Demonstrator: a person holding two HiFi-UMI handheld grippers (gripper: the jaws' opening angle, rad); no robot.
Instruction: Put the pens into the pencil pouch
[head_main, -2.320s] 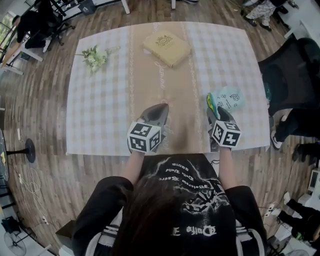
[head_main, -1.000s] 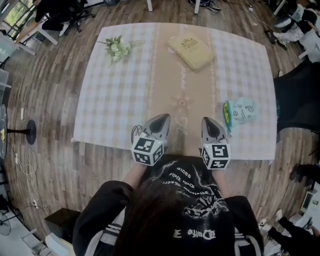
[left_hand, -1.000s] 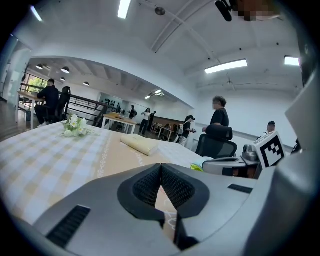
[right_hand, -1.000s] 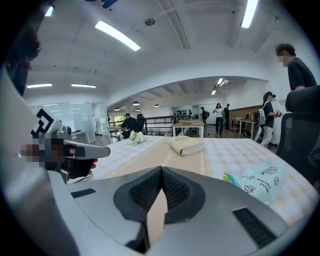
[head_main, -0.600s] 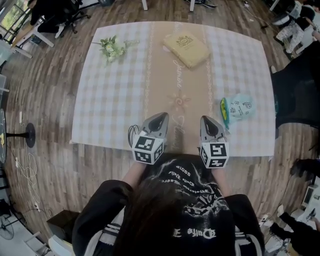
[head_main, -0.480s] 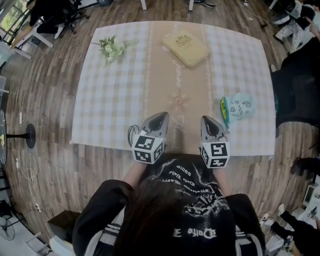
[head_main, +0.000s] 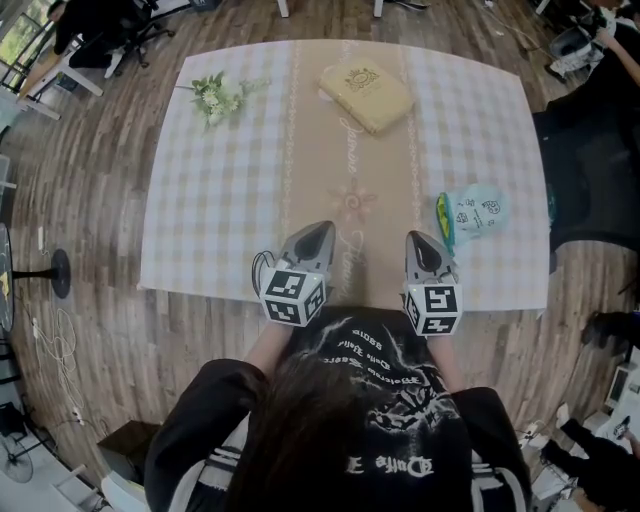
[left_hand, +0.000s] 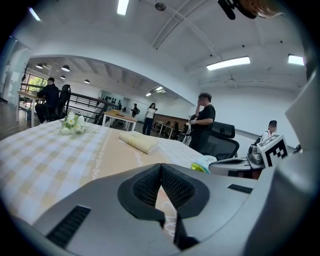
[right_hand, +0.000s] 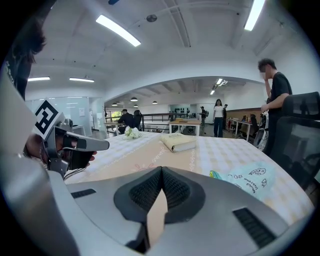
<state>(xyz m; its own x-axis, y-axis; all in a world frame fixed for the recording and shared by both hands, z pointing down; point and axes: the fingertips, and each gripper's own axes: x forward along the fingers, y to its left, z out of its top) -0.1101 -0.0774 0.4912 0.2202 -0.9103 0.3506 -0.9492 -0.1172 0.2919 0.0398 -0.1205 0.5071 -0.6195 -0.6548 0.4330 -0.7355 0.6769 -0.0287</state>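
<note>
Doodles and unreadable lettering cover the pale turquoise pencil pouch (head_main: 472, 212) lying flat on the counter (head_main: 220, 200); left claw (head_main: 320, 228) and right claw (head_main: 416, 238) are pressed together, empty.

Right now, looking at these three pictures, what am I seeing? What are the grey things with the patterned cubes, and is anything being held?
There is no robot arm here. A person holds a two-jaw tool in each hand: the left gripper and the right gripper. The cubes are part of the grippers. One picture comes from a camera on the person's head, looking steeply down. The other two come from cameras riding on each gripper, looking along its jaws. On the checked table lie a bunch of flowers, a yellow book and a pale blue pouch with a green thing at its edge. Both grippers are shut and hold nothing.
</note>
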